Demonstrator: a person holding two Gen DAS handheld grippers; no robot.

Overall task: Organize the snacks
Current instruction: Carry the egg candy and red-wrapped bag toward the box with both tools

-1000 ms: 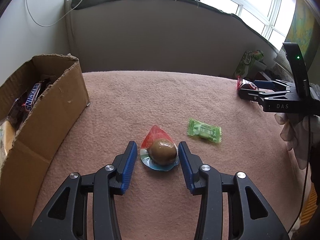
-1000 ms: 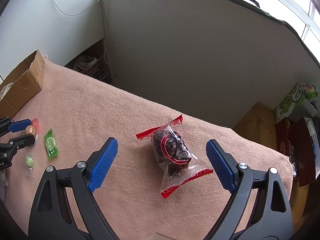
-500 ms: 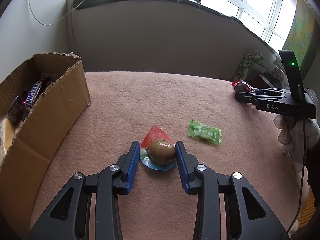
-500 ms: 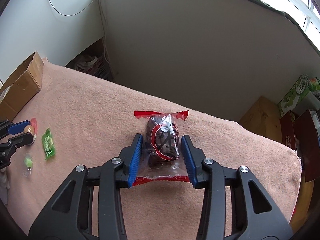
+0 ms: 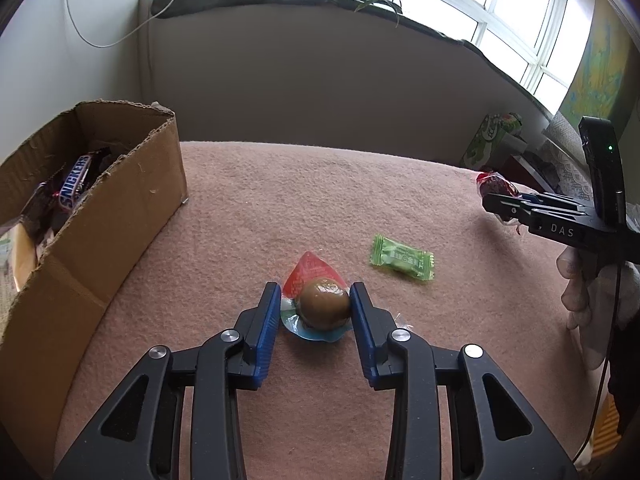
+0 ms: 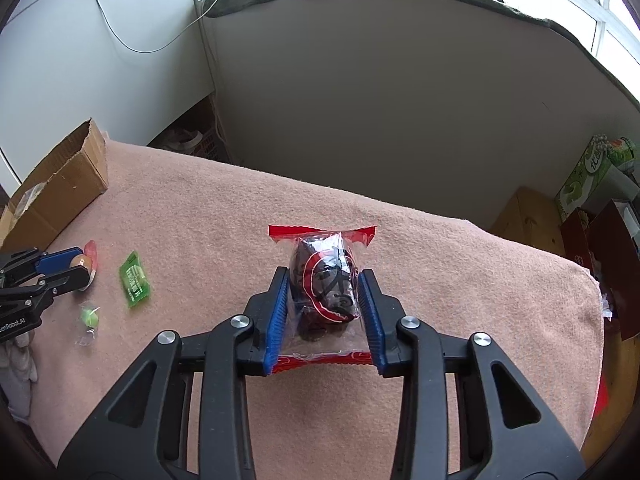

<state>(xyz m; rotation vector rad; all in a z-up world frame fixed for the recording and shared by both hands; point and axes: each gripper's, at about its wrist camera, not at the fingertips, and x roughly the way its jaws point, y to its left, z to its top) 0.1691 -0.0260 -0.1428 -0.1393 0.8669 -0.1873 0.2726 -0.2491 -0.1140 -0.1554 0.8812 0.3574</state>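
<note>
My left gripper (image 5: pixel 314 300) is shut on a brown egg snack in a red and blue wrapper (image 5: pixel 322 306), which rests on the pink cloth. My right gripper (image 6: pixel 325 292) is shut on a clear bag with red ends and a dark snack inside (image 6: pixel 325 280), held just above the cloth. The right gripper (image 5: pixel 496 202) and its bag (image 5: pixel 494 185) show at the right of the left wrist view. The left gripper (image 6: pixel 78 270) shows at the left of the right wrist view. A green candy (image 5: pixel 402 258) lies to the right of the egg snack.
An open cardboard box (image 5: pixel 100 216) with a Snickers bar (image 5: pixel 74 186) and other snacks stands at the left; it also shows in the right wrist view (image 6: pixel 60 188). A small green sweet in clear wrap (image 6: pixel 90 318) lies near the left gripper. The cloth's right edge (image 6: pixel 592 280) drops to floor boxes.
Both grippers have closed. The left fingers came in against the egg snack. The right fingers closed on the red-ended bag, which turned straight between them and lifted slightly.
</note>
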